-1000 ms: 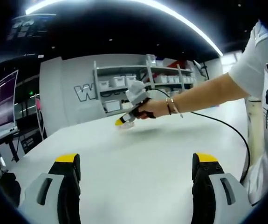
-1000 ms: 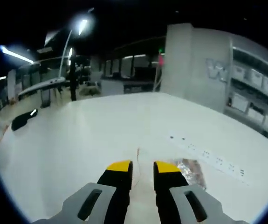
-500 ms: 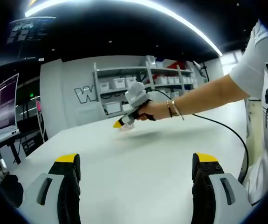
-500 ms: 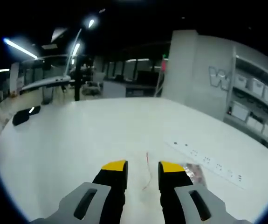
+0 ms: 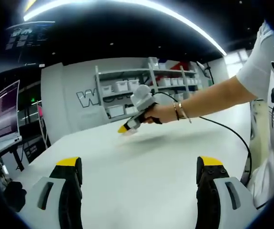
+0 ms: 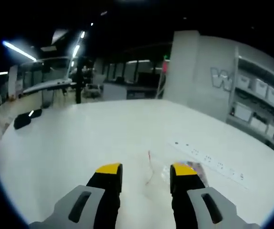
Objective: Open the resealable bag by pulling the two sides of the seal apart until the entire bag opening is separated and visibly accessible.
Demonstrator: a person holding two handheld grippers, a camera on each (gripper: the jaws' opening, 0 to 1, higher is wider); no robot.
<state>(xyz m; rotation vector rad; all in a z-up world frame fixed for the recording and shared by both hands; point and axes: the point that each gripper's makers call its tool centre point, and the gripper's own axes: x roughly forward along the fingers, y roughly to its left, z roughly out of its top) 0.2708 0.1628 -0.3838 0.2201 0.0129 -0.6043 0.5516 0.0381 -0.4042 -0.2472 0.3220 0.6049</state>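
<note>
1. A wide white table [image 5: 141, 167] runs through a dim hall with strip lights overhead, a grey wall bearing a large letter W, and shelves [image 5: 141, 81] of white bins behind.
2. In the left gripper view the left gripper [image 5: 139, 164] sits low over bare table, its yellow-tipped jaws spread wide with nothing between them.
3. Farther across the table in that view, a person's hand [image 5: 158, 113], with bracelets on the wrist, holds the right gripper [image 5: 123, 129] tip-down close to the table; a black cable [image 5: 232, 133] trails back from it.
4. In the right gripper view the right gripper [image 6: 146, 171] has its jaws parted and grasps nothing.
5. The bag [image 6: 194, 168] lies flat on the table just beyond the right-hand jaw tip, partly hidden by it; whether they touch cannot be told.
6. The bag looks clear and crinkly with a mottled brownish content; its seal cannot be made out.
7. A thin reddish string [image 6: 149, 168] lies in the gap between the jaws, beside the bag.
8. Beyond the bag, a row of small dark marks [image 6: 208, 160] runs across the table.
9. A dark object [image 6: 22, 119] rests far off near the table's left edge.
</note>
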